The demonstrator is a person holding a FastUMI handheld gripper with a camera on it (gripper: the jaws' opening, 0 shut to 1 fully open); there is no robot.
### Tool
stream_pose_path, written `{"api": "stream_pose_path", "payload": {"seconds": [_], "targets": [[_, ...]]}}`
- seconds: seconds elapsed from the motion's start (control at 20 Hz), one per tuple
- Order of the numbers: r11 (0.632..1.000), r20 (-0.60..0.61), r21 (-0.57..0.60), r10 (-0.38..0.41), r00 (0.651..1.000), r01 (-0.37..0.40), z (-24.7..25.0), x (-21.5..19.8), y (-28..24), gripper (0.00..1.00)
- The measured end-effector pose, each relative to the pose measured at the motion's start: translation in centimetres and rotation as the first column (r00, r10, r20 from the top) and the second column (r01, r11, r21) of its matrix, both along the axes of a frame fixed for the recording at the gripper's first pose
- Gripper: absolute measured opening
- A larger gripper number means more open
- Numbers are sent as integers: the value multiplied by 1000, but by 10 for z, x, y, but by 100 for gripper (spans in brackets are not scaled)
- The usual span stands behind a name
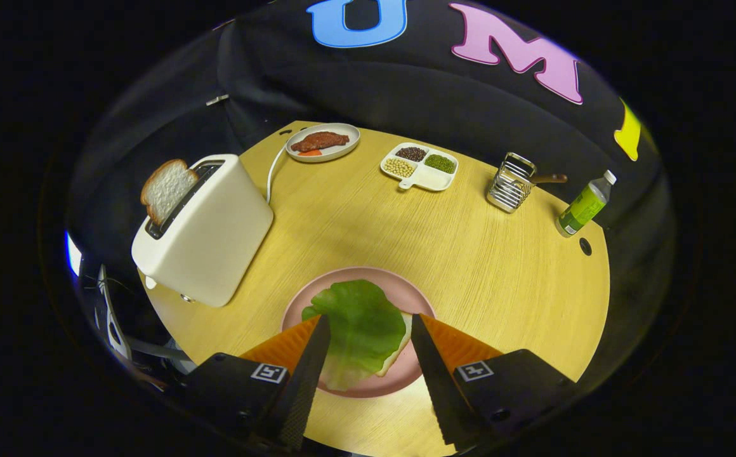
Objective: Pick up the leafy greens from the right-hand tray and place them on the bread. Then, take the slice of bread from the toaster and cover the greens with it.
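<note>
Between the two fingers, at 6 o'clock on the round wooden table (469, 254): a pink plate (400, 292), and on it a green lettuce leaf (361, 324). Under the leaf, at its 4 o'clock edge, a thin pale strip of the bread slice (400, 352), almost fully covered. Gripper (368, 327) released, fingers spread wide apart, one at each side of the leaf; from this view cannot tell whether above the leaf or touching its edges. Nothing grasped between them.

At 10 o'clock from the plate: a white toaster (216, 235), near the plate but apart from it, with a second slice of bread (166, 188) standing up out of the slot, tilted. White cable (271, 171) from the toaster's back toward the table's far edge.

At 12 o'clock, at the far edge: an oval white dish (349, 136) with a brown piece of meat (320, 141) and something orange beside it. At 1 o'clock: a white divided tray (428, 181) with three heaps of beans, dark, pale and green. At 2 o'clock: a metal wire rack (511, 183) with a brown handle sticking out, then a green bottle (585, 204) with a white cap, near the table's edge. Just beside the bottle, a small dark hole (585, 246) in the tabletop.
</note>
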State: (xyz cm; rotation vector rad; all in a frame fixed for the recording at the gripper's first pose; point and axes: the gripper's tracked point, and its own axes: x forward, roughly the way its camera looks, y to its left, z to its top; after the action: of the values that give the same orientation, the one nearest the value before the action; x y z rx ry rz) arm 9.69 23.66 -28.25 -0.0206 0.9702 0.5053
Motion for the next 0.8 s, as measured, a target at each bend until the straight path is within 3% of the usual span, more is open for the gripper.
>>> {"api": "stream_pose_path", "payload": {"seconds": [0.25,0.5,0.6,0.8], "targets": [[996,126,89,-25,992,14,68,8,11,80],[985,327,155,21,945,-75,167,7,49,79],[973,350,196,46,936,-121,197,1,77,79],[934,301,323,52,952,-153,228,-11,135,79]]}}
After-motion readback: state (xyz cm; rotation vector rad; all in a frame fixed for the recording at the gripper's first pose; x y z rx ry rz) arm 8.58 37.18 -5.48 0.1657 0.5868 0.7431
